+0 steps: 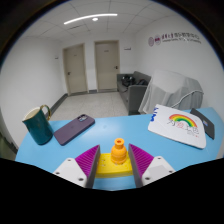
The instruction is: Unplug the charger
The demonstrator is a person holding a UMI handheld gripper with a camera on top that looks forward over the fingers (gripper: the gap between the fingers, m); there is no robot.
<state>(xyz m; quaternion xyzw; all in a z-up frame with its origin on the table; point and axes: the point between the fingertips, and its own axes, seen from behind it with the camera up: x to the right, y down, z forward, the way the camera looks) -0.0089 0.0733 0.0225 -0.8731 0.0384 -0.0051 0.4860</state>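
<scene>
An orange charger plug (117, 152) stands upright in a yellow socket block (108, 170) on the blue table (120, 128). My gripper (115, 150) is open, with the plug between the fingers and a gap at each side. The purple pads (88, 160) flank the yellow block, whose near part is hidden low between the fingers.
A teal mug (38, 125) stands at the left, with a purple phone (73, 128) lying flat next to it. A white sheet with a rainbow drawing (180, 125) lies at the right, with a dark object (207, 125) beside it. Beyond the table is open floor, a covered sofa (165, 92) and doors.
</scene>
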